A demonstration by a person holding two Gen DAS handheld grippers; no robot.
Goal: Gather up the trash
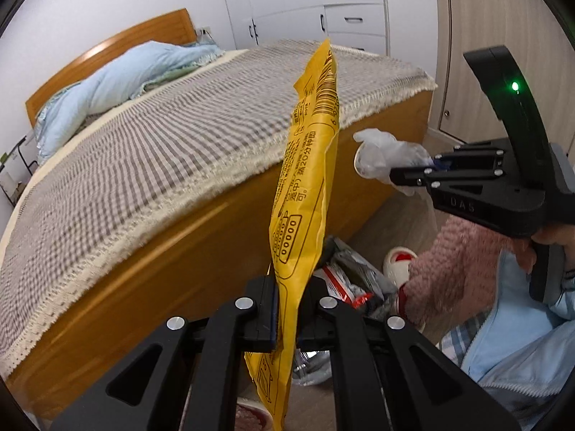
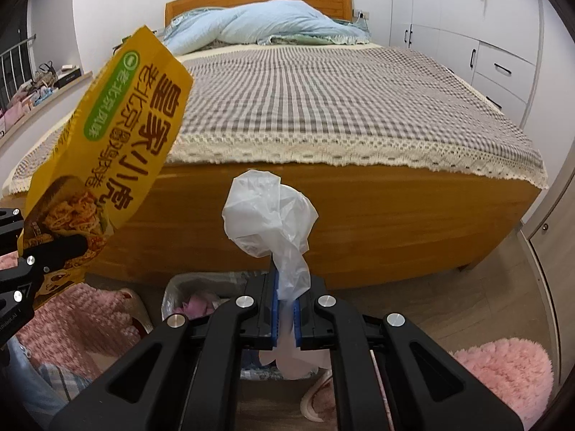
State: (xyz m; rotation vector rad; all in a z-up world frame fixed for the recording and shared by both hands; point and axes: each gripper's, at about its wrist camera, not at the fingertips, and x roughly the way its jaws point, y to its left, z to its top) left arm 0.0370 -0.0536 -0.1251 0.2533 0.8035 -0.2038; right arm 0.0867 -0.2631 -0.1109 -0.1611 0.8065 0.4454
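Holding one piece of trash in each gripper, the person looks about midway through this round of collecting: both items are picked up and off the bed (image 2: 323, 100), and neither has yet gone into the lined waste bin (image 2: 187, 298) that stands on the floor at the foot of the bed, just below the grippers. The left gripper (image 1: 285, 314) has its fingers clenched on the lower part of a yellow snack wrapper (image 1: 309, 165); the wrapper's long axis runs nearly upright, its sealed top edge pointing up and a little away over the bed's corner, its bottom end hanging below the fingers. From the right wrist view the wrapper leans slightly, printed face toward that camera. The right gripper (image 2: 285, 319) has its fingers clamped on the twisted neck of a crumpled clear plastic bag (image 2: 269, 212), whose bunched end points up and forward while a short tail dangles beneath the pads. The two items are near each other but apart. What seems to remain is bringing both over the bin's opening and letting go; other trash already lies inside it.
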